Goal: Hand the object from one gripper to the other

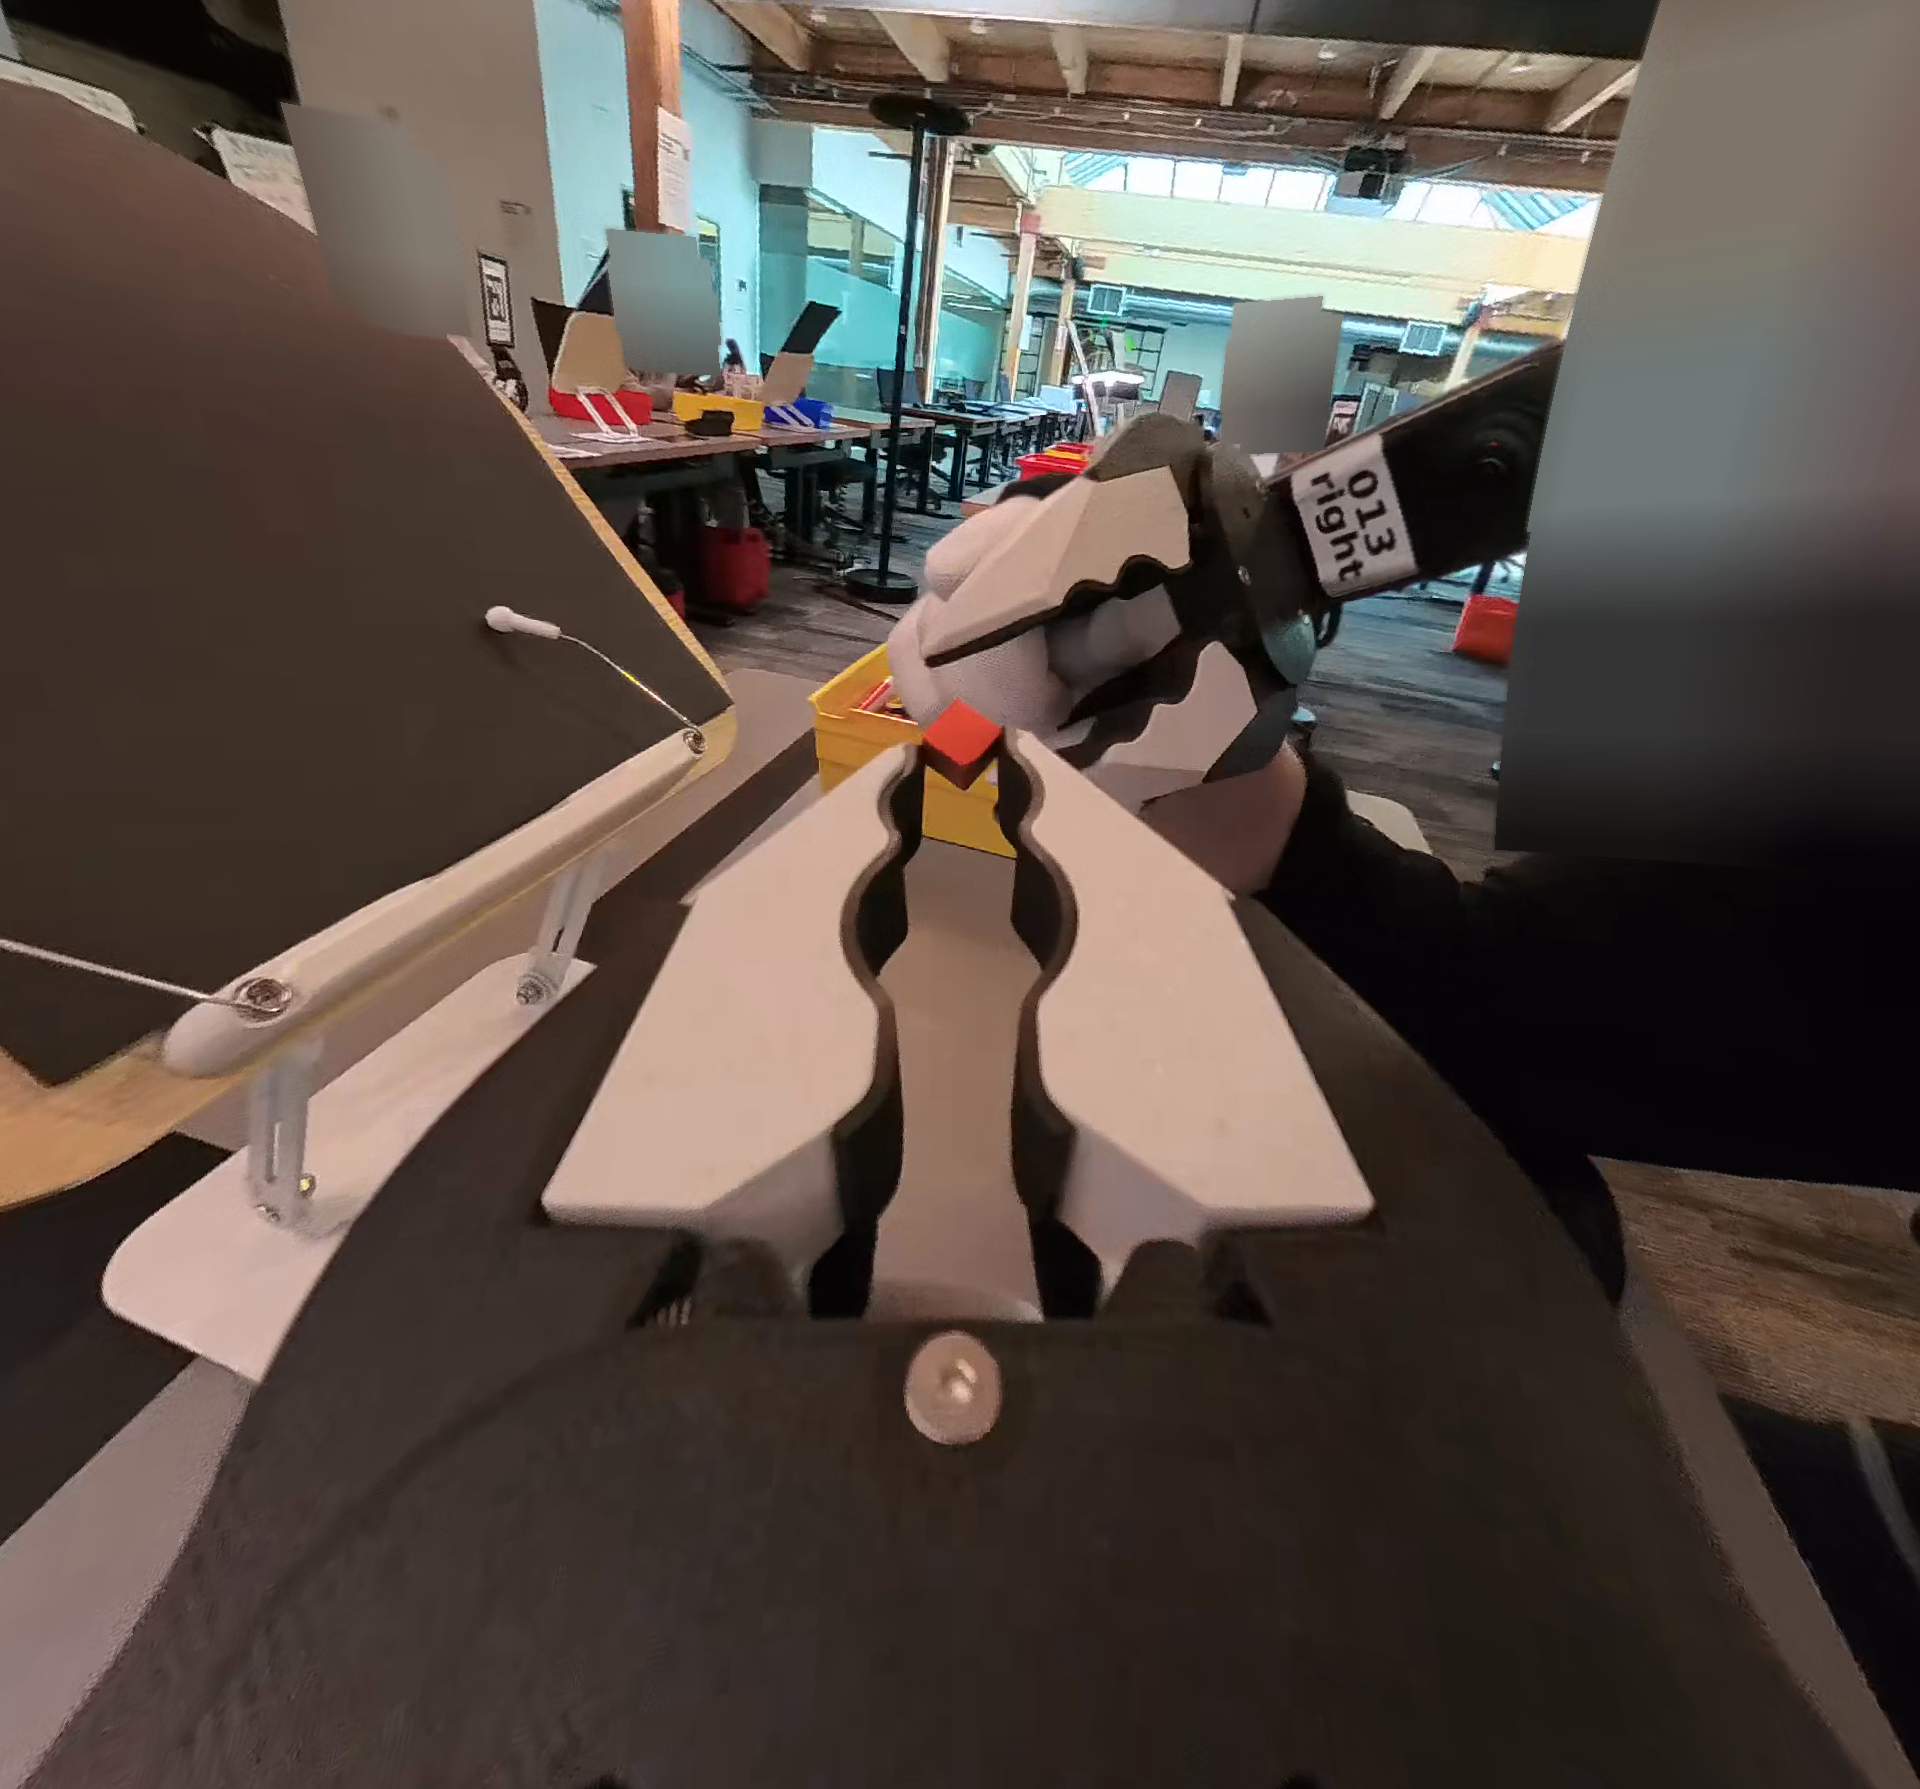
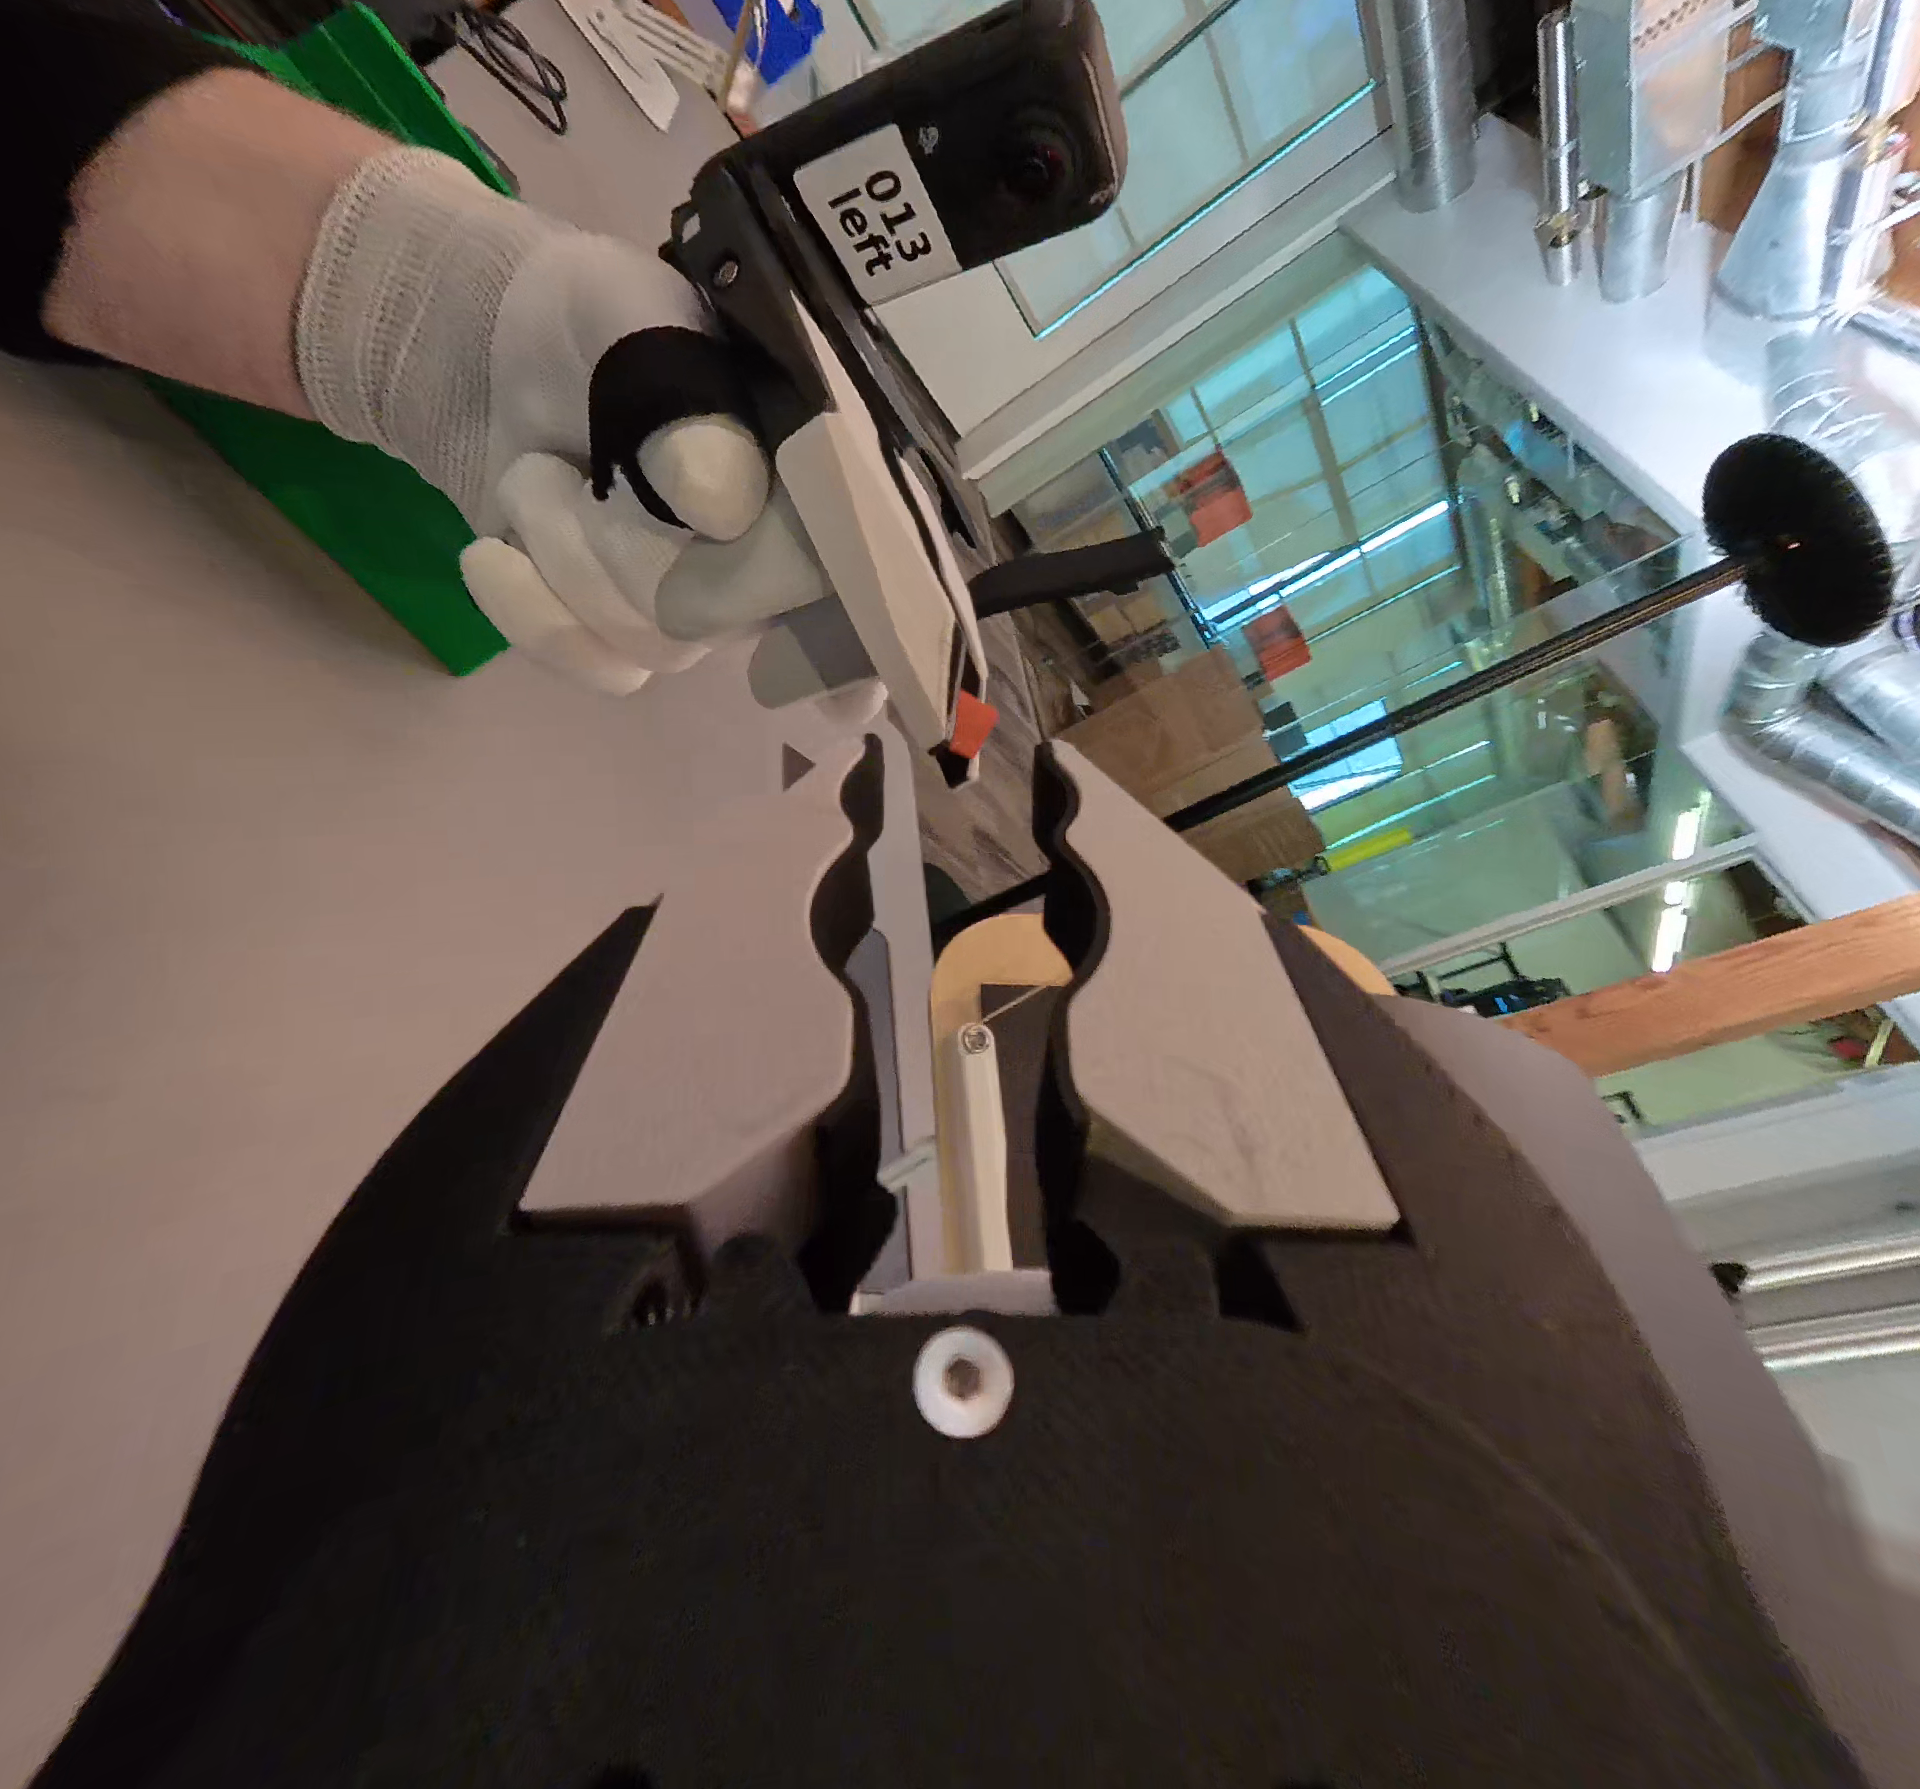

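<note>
The handover is at the approach stage: the left gripper [image 1: 961, 773] pinches a small red block [image 1: 964, 740] at its fingertips, just in front of the yellow bin [image 1: 862, 737]. The right gripper [image 2: 956, 763] is spread and empty, its tips flanking the block [image 2: 975, 723]. Judged next: the right's white, scalloped, black-lined fingers must close on the hard, square-edged block before the left lets go.

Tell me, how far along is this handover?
Looks about halfway. The left gripper pinches the red block at its tips, in the air. The right gripper is open, just short of the block. To do, it seems: right closes on it, left lets go.
</note>
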`<state>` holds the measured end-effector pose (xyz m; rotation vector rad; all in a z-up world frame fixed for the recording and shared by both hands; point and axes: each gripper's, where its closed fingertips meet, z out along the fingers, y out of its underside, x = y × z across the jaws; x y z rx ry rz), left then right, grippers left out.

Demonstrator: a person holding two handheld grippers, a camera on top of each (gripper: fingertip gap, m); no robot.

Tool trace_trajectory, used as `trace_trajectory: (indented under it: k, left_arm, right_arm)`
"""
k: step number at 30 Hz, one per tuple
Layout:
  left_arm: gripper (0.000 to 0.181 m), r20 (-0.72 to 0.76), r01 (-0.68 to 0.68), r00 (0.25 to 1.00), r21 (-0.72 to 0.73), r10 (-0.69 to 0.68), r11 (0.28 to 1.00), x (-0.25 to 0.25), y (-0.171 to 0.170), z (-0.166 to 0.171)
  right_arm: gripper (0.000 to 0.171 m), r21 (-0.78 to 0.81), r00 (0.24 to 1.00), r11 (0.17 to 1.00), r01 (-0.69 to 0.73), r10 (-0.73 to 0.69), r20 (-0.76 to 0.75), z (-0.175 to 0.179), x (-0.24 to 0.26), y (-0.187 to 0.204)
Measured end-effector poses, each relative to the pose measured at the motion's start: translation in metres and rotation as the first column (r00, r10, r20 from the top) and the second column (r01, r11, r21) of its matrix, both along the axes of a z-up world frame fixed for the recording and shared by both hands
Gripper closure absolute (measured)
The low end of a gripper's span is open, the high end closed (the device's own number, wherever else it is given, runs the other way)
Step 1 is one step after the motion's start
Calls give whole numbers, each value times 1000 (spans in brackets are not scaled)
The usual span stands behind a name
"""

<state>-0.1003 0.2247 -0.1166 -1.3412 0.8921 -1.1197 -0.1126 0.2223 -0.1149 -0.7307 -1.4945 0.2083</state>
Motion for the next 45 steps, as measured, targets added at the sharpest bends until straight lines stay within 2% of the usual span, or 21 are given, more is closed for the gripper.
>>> trace_trajectory:
  k: [9, 12, 24, 38, 42, 45]
  left_arm:
    - [170, 13, 142, 990, -61, -142, 988, 4, -16, -6]
    - [170, 28, 162, 987, -78, -160, 984, 4, -16, -6]
    - [170, 138, 203, 973, -112, -187, 973, 5, -15, 0]
    - [164, 197, 134, 974, -94, -114, 986, 0, -2, 9]
    - [162, 195, 46, 980, -78, -30, 996, -5, 11, 12]
    - [162, 160, -77, 984, -18, 79, 997, -11, 26, 12]
  right_arm:
    - [151, 72, 997, 997, -3, -3, 82, -9, -5, -10]
    - [156, 85, 997, 996, -2, -5, 78, -8, -7, -11]
    - [158, 132, 997, 990, 39, -48, 65, -3, -7, -6]
    - [158, 96, 998, 994, 50, -54, 44, -1, -2, -1]
    - [158, 94, 996, 993, 77, -82, 43, -1, -1, 5]
    - [158, 24, 996, 996, 90, -91, 15, 1, 2, 12]
